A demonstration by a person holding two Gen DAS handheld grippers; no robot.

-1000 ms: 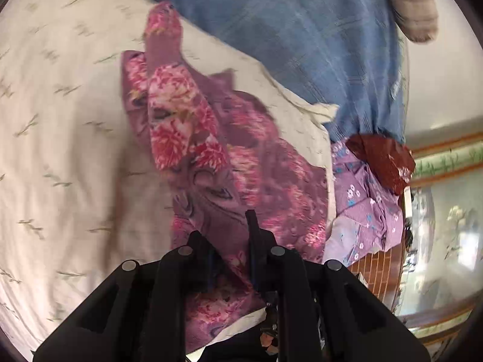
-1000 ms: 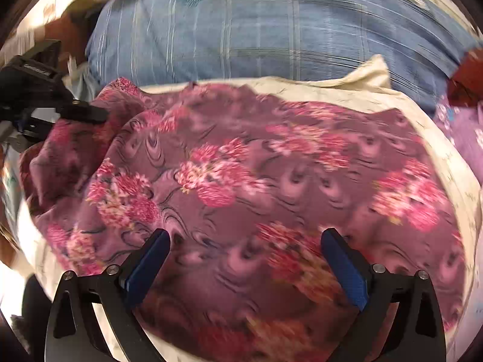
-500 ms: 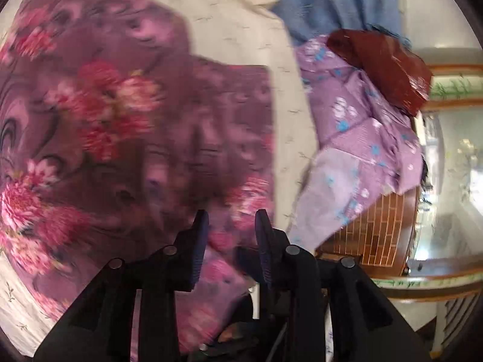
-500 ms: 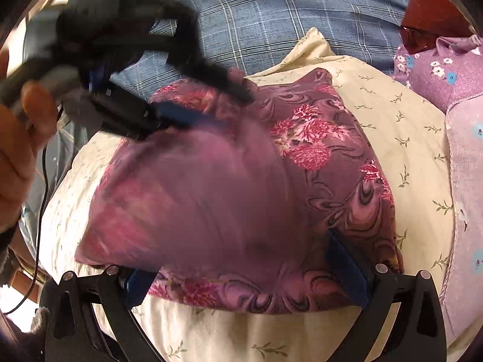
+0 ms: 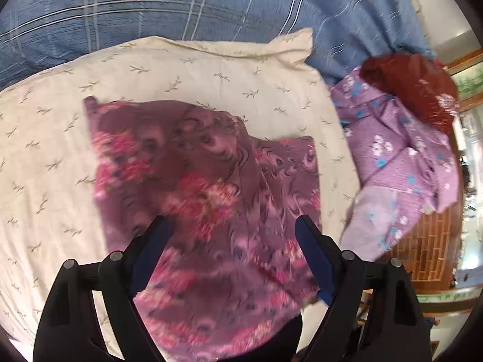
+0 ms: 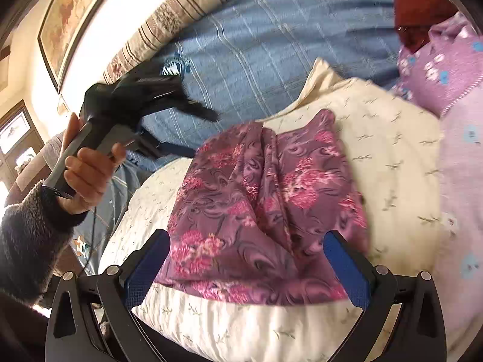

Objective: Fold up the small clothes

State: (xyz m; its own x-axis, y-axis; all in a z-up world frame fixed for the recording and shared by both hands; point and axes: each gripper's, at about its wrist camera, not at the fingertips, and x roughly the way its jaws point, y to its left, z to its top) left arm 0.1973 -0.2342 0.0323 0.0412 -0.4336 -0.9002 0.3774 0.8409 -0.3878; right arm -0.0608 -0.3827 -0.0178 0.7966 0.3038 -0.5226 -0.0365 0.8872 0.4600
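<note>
The purple floral garment [image 5: 208, 187] is lying folded over on the cream pillow [image 5: 187, 69], which is sitting on the blue plaid bedspread [image 5: 181, 3]. The left gripper [image 5: 232, 229] is pointing steeply down at it, its jaws opening wide with cloth showing below and between them but nothing pressing on the pads, so the garment is lying free. The right gripper [image 6: 246, 242] is hovering low over the near edge of the pillow with its jaws spread and empty, the garment lying just ahead of its fingertips. In the right wrist view the person's left hand [image 6: 87, 175] is holding its tool off to the side of the garment and above the bedspread, so I judge the right gripper to be the nearer one for the coming fold. From that side the garment's long axis is running away from the gripper toward the bedspread, a raised crease running down its middle along that axis. A lilac flowered garment [image 5: 392, 163] is waiting in a heap beside the pillow.
</note>
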